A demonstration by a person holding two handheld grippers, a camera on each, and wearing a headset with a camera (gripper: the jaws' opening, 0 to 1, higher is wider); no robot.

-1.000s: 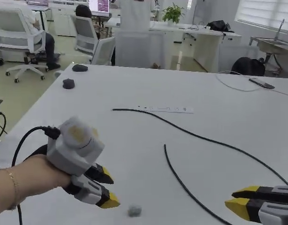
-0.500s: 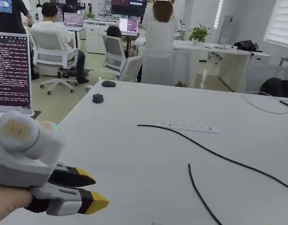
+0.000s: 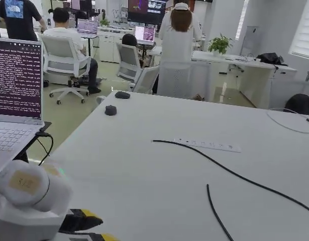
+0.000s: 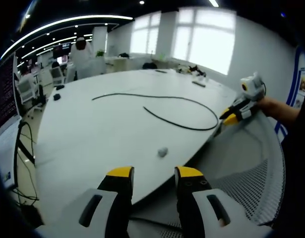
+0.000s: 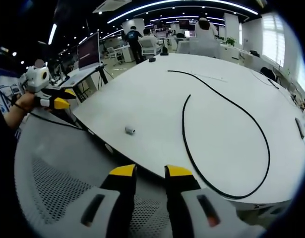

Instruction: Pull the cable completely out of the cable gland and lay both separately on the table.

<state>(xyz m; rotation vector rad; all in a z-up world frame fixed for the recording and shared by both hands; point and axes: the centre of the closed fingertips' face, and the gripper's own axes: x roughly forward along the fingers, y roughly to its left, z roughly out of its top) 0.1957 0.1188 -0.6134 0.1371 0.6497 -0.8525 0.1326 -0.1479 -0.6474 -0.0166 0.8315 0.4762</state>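
Observation:
A long black cable (image 3: 239, 175) lies loose in a wide curve on the white table (image 3: 144, 191). The small grey cable gland (image 4: 162, 151) sits by itself near the table edge, apart from the cable (image 4: 164, 119). My left gripper (image 4: 154, 174) is held off the table edge, open, with nothing between its jaws; its yellow tips (image 3: 96, 228) show at the head view's lower left. My right gripper (image 5: 151, 171) hangs back from the opposite edge, open and empty, with the gland (image 5: 130, 130) and cable (image 5: 183, 124) ahead of it. Each gripper appears in the other's view: right (image 4: 231, 115), left (image 5: 55, 99).
An open laptop (image 3: 16, 80) stands at the left on a side desk. Two dark mice (image 3: 110, 110) lie at the table's far left, and a white strip (image 3: 209, 145) lies beside the cable. A mesh chair seat (image 5: 58, 188) is below the grippers. People and office chairs are beyond the table.
The head camera has tilted up and turned left. My left gripper has drawn back to the lower left. The cable lies as before.

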